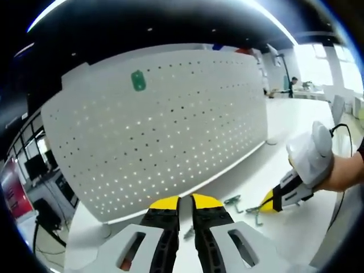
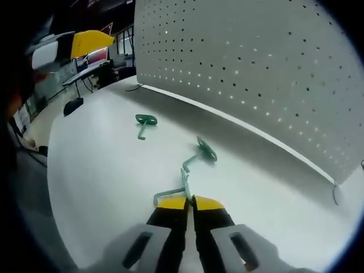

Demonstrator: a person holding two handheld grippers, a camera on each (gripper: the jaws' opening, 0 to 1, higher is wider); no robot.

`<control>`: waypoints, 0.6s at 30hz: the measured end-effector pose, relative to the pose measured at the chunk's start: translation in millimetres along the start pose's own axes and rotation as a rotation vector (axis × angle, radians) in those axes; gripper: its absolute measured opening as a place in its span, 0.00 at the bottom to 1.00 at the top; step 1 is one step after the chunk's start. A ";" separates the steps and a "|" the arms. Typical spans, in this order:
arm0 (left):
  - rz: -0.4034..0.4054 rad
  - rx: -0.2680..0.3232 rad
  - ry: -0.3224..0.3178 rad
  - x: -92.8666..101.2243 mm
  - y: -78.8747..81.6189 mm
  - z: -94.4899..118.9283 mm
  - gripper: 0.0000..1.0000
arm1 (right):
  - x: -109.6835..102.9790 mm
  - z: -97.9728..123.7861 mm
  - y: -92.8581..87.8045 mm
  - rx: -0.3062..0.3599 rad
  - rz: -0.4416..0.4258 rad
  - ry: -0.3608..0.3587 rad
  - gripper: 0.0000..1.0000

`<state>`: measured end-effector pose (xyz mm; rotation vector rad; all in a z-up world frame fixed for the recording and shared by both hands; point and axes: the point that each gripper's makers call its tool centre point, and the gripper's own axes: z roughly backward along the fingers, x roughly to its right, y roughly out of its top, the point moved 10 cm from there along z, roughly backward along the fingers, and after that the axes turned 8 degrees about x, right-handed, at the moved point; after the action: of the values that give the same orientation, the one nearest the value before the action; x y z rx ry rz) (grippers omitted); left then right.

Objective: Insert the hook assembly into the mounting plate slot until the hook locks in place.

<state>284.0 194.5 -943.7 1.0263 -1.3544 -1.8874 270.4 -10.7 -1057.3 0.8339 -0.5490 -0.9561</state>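
Observation:
A white pegboard stands upright on the white table, with a small green piece fixed near its top left. My left gripper is shut with nothing in it, pointing at the board's lower edge. In the right gripper view, a green wire hook lies on the table and my right gripper is shut on its near end. A second green hook lies farther off to the left. The left gripper view shows the right gripper low over the table, next to both hooks.
The pegboard rises along the right of the right gripper view, on small feet. A person's hand holds the right gripper. The left gripper's yellow tip shows at upper left. Desks and monitors stand beyond the table.

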 end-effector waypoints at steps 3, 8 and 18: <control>-0.003 0.000 -0.005 0.8 -0.1 -0.3 0.08 | 0.2 2.7 5.1 0.016 -0.003 0.001 0.01; -0.011 -0.003 -0.016 2.0 -1.9 0.1 0.08 | -0.3 6.9 13.4 0.039 0.001 0.004 0.00; -0.018 -0.011 -0.044 7.1 -5.1 1.2 0.08 | 0.3 10.9 23.3 0.060 0.023 -0.008 0.00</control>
<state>279.1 190.8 -950.1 0.9997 -1.3630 -1.9387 273.9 -7.6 -1032.0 0.8756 -0.5951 -0.9258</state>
